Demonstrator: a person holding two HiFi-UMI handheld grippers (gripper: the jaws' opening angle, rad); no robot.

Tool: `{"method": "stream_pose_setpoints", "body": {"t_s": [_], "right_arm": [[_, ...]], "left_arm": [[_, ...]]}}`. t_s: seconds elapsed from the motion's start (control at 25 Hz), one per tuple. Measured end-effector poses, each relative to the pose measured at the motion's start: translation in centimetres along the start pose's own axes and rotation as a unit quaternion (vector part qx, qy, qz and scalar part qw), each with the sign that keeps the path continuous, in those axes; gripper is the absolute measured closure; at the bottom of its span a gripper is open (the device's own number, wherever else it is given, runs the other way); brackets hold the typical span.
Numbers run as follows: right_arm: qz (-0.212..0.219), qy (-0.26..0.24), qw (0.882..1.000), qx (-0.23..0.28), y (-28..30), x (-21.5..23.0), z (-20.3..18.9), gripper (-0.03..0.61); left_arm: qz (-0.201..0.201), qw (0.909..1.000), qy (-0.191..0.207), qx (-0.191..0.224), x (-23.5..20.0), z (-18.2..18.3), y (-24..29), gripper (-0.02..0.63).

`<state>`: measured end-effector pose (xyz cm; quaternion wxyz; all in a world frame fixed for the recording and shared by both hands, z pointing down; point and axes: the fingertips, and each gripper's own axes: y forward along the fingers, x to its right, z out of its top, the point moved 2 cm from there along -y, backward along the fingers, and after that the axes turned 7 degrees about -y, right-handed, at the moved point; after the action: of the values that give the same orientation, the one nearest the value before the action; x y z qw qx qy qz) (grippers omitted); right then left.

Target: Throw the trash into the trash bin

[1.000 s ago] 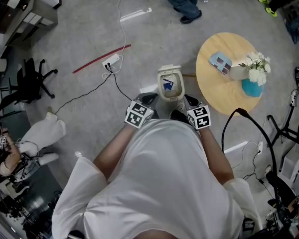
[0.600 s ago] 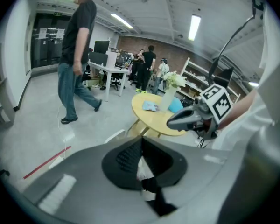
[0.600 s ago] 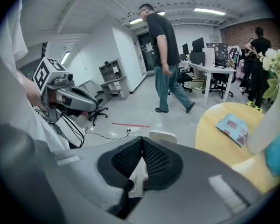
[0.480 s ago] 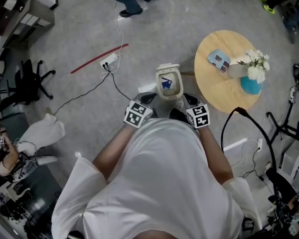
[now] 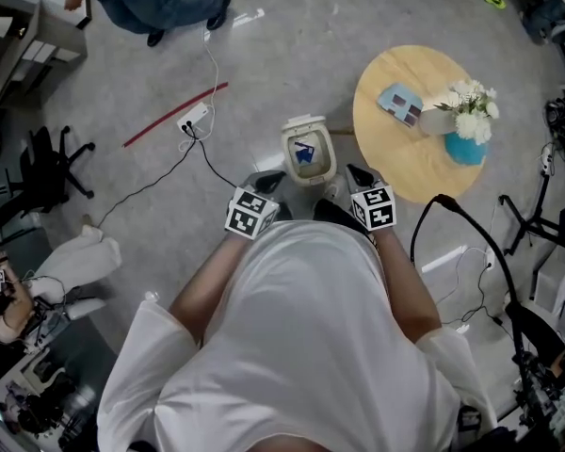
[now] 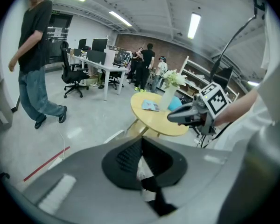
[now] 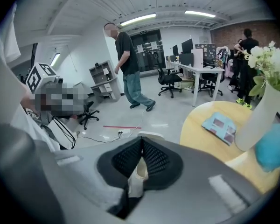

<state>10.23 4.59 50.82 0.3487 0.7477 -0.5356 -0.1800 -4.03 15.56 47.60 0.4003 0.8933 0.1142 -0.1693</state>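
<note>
Our left tongs and right tongs are clenched, empty; the trash bin at twelve o'clock seemingly holds blue trash.

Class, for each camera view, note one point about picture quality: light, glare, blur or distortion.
Head view: even light, soft shadows, crisp round table. Left gripper view: fisheye bending, black corners, glaring ceiling strip. Right gripper view: same fisheye and dark corners, ceiling tubes blown white.

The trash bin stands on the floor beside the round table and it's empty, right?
Not empty: the head view shows a blue item inside the trash bin. It does stand on the floor beside the round table.
</note>
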Motion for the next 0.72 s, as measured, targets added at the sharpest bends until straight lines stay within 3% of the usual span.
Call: {"method": "stream_pose_setpoints", "body": {"t_s": [0.72], "right_arm": [[-0.035, -0.009, 0.999, -0.02, 0.4, 10.0, 0.2, 0.532]], "left_arm": [[0.014, 0.9996, -0.025, 0.002, 0.6, 1.8, 2.9, 0.609]]}}
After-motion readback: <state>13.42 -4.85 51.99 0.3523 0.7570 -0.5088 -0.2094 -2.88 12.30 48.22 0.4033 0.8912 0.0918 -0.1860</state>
